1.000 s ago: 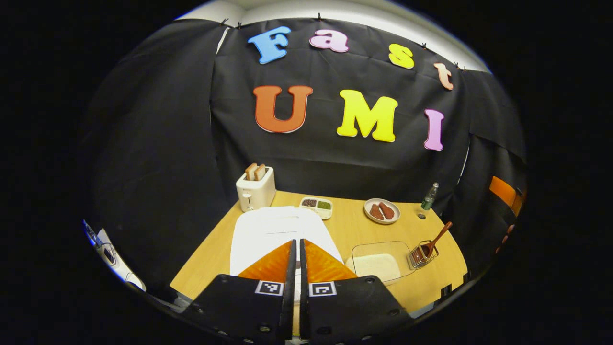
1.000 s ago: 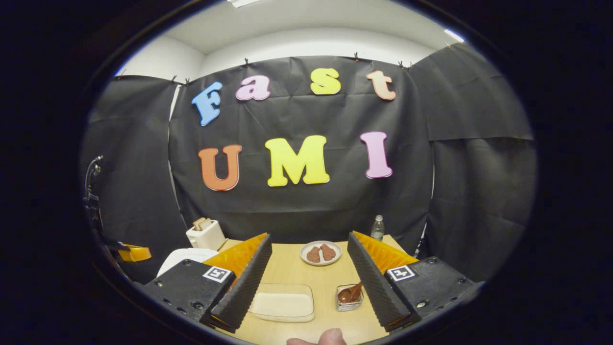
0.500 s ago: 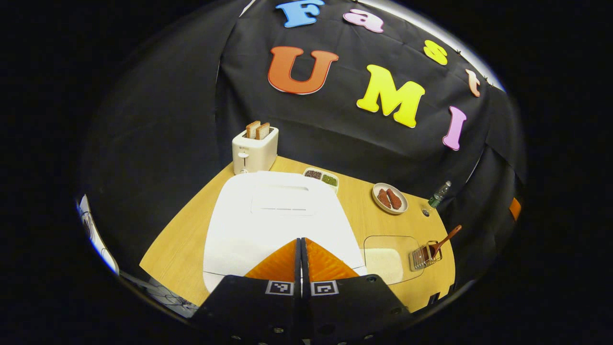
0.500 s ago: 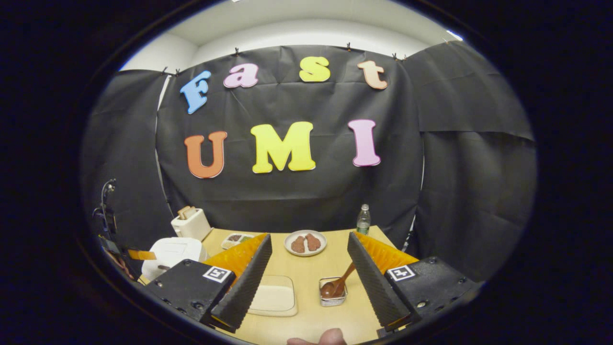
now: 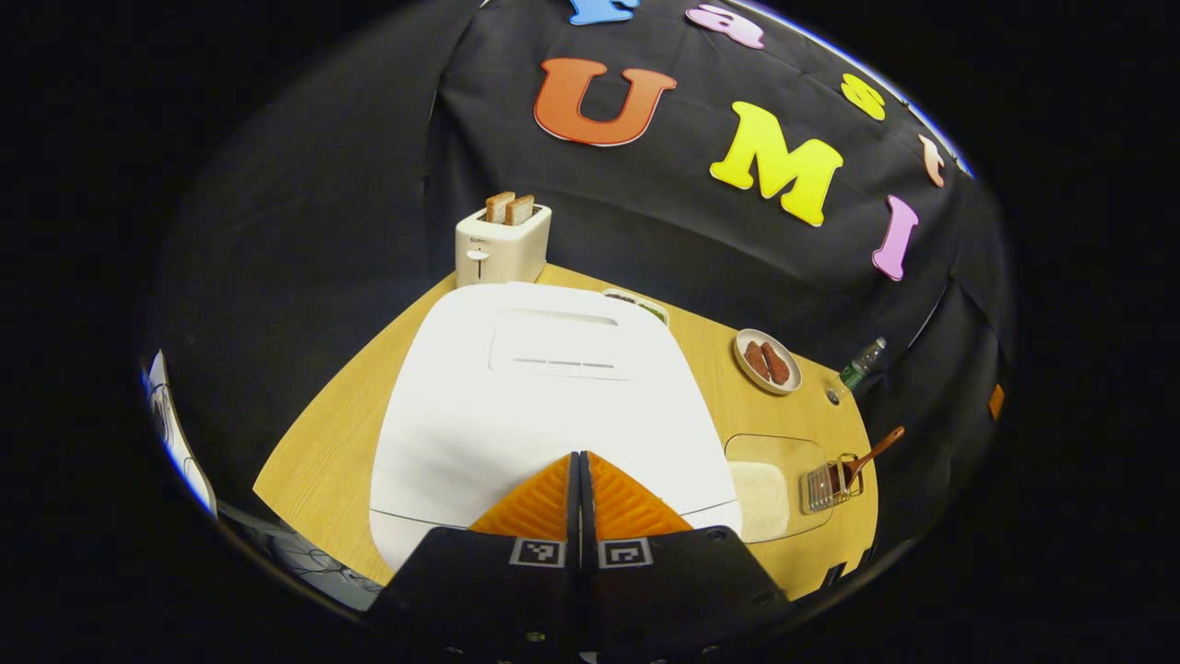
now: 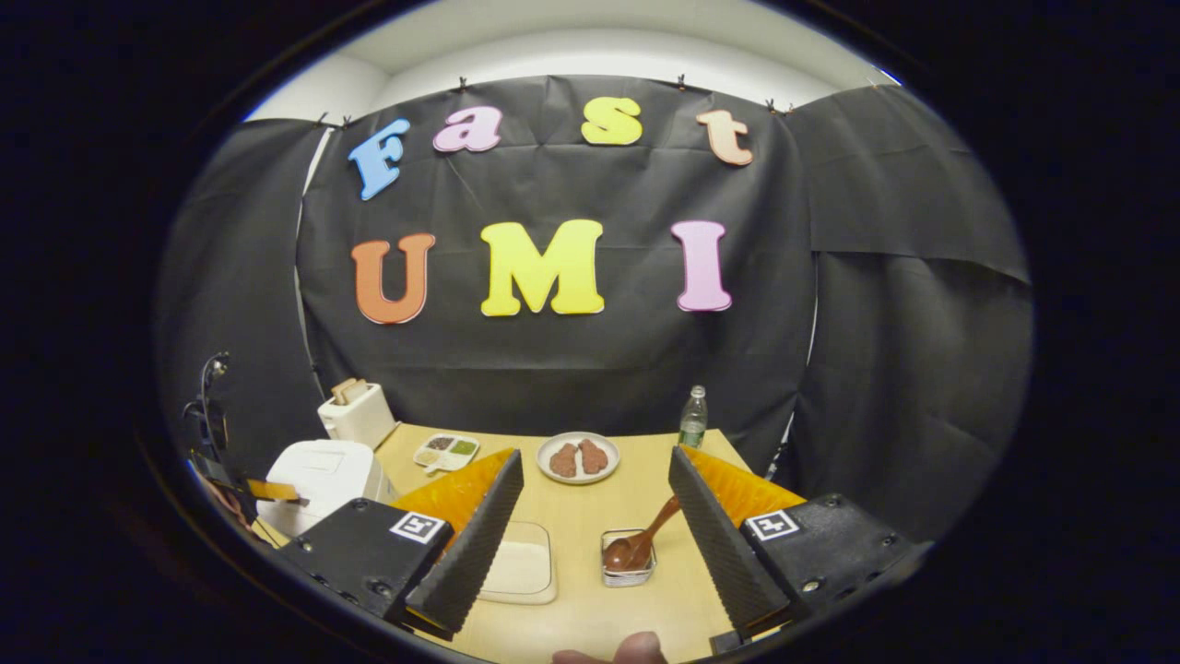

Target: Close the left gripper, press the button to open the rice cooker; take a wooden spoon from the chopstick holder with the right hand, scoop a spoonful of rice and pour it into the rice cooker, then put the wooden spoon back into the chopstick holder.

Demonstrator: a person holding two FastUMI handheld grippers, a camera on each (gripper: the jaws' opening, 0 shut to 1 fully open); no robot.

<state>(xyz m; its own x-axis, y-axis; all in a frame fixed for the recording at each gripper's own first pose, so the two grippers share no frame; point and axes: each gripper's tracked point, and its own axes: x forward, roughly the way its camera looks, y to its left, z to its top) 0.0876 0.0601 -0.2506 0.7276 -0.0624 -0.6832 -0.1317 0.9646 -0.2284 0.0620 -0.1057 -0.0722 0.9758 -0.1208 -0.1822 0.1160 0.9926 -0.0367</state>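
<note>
The white rice cooker [image 5: 544, 397] sits closed on the wooden table, large in the left gripper view. My left gripper [image 5: 579, 458] is shut with nothing in it, tips just over the cooker's front edge. In the right gripper view the cooker [image 6: 323, 470] is at the far left with the left gripper [image 6: 272, 491] beside it. A wooden spoon [image 6: 641, 544] leans in the wire chopstick holder [image 6: 627, 572], next to a clear tray of rice [image 6: 521, 567]. My right gripper [image 6: 595, 470] stands open above them, holding nothing. The spoon [image 5: 871, 452], holder [image 5: 825, 484] and rice tray [image 5: 774, 484] lie right of the cooker.
A white toaster [image 5: 501, 244] with bread stands behind the cooker. A divided dish [image 6: 445, 450], a plate of brown food [image 6: 577, 456] and a small bottle [image 6: 693, 420] line the table's back. A fingertip [image 6: 636, 650] shows at the bottom edge.
The left gripper has moved forward and down towards the cooker, which now looms larger. The right gripper view has shifted a little, so the table's things sit higher and farther off.
</note>
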